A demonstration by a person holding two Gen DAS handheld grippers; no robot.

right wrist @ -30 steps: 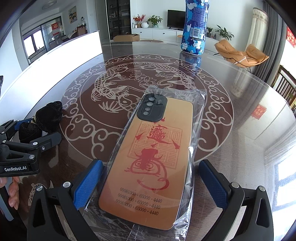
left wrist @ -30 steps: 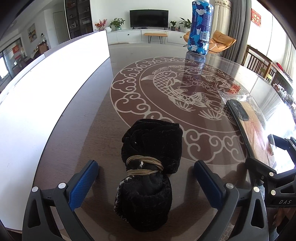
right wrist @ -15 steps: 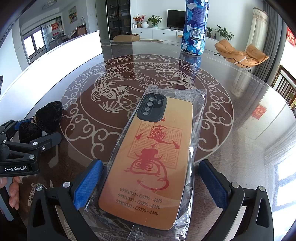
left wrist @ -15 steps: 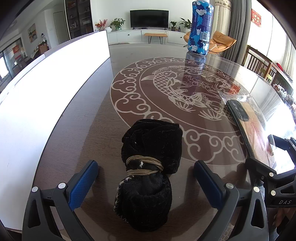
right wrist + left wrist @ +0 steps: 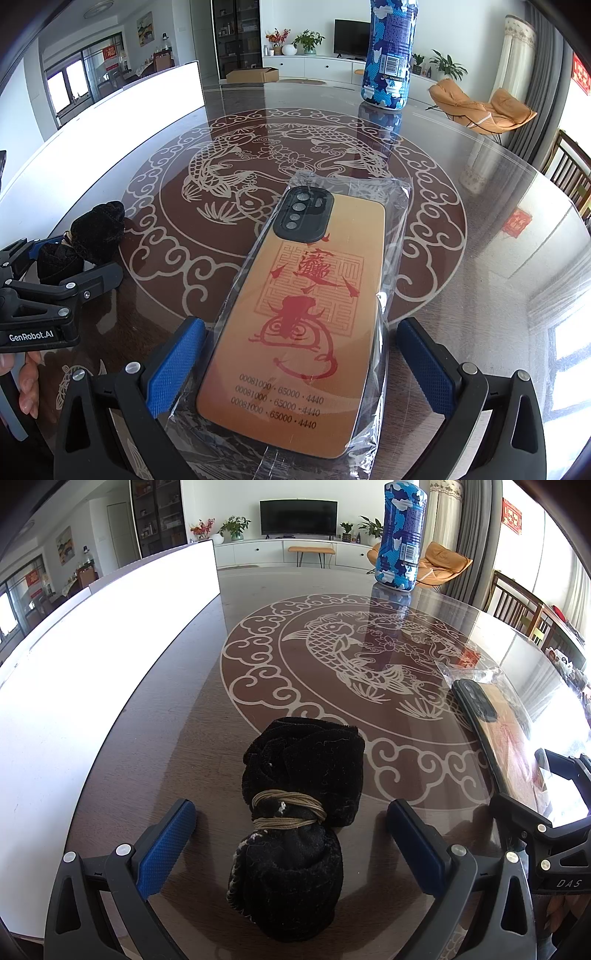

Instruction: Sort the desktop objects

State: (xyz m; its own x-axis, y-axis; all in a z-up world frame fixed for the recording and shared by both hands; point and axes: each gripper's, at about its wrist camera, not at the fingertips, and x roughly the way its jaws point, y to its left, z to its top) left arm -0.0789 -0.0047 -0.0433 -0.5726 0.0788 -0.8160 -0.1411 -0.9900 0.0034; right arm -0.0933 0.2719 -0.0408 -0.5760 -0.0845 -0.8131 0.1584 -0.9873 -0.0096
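A black velvet pouch (image 5: 295,823), tied round its middle with tan cord, lies on the table between the spread fingers of my left gripper (image 5: 291,834), which is open and not touching it. An orange phone case (image 5: 299,325) with red print, sealed in a clear plastic bag, lies flat between the fingers of my right gripper (image 5: 301,363), also open. The right wrist view shows the pouch (image 5: 85,240) and the left gripper (image 5: 70,266) at far left. In the left wrist view the phone case (image 5: 498,731) and the right gripper's body (image 5: 543,812) sit at the right.
A tall blue camouflage-pattern bottle (image 5: 400,535) stands upright at the far side of the round glass-topped table (image 5: 166,709) with its fish motif. A long white board (image 5: 92,657) runs along the left edge. Part of a hand (image 5: 26,380) shows at lower left. Chairs stand beyond the table.
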